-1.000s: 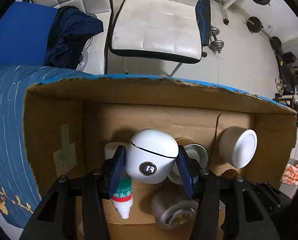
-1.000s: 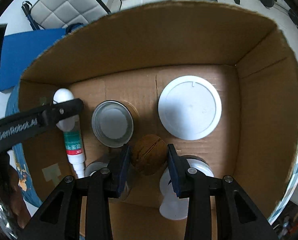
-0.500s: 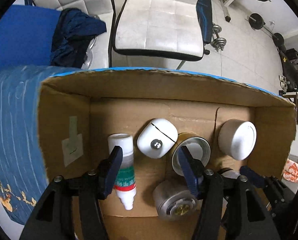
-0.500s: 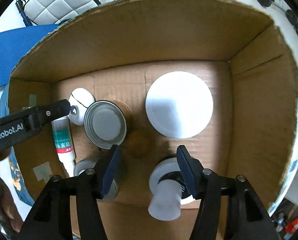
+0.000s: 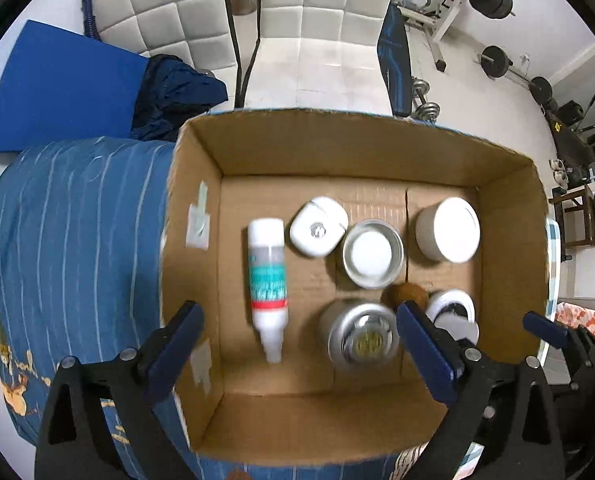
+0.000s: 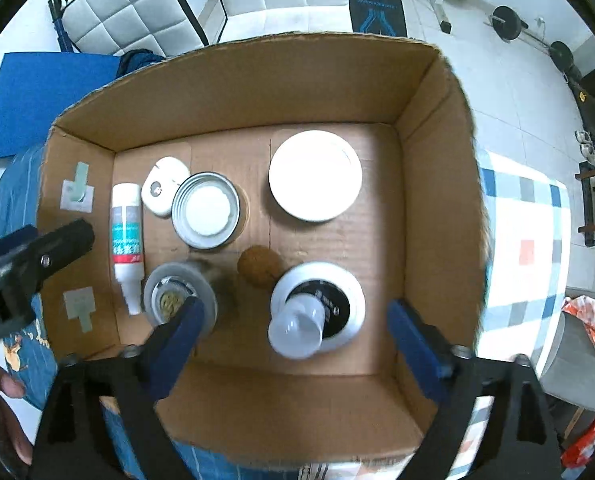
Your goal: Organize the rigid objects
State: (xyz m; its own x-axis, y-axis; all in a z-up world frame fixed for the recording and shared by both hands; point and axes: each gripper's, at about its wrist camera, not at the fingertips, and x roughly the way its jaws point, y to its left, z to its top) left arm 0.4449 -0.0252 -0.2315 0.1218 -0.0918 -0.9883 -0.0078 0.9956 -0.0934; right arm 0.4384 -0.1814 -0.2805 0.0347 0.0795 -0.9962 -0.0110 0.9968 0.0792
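Left gripper [image 5: 297, 334]: you are holding it above the near part of the cardboard box [image 5: 337, 160], jaws spread wide, nothing between them.
Right gripper [image 6: 295, 326]: you are holding it spread wide too, empty, over the box's near right part.
Objects: all are sitting on the box floor. The squeeze bottle [image 5: 267, 280] is lying flat by the left wall, nozzle toward you. The white earbud case [image 5: 318, 231] is resting just beside it, touching or almost touching the open tin [image 5: 372, 254]. The white-lidded jar [image 5: 448, 229] is standing at far right. The capped white jar [image 6: 317, 308] is standing nearest the right gripper, the brown ball [image 6: 259, 266] is lying just beside it, and the metal can [image 6: 175, 296] is standing at near left.
Handling (judged): all are looking stiff and light. The earbud case is looking glossy and rounded, so likely slippery; you are best pinching its flat sides. Take the bottle across its body. The brown ball may roll.
Edges and room: the box walls are rising high on all four sides, so you are entering from above only. Bare floor is lying along the near wall and the far wall; the middle is looking crowded.
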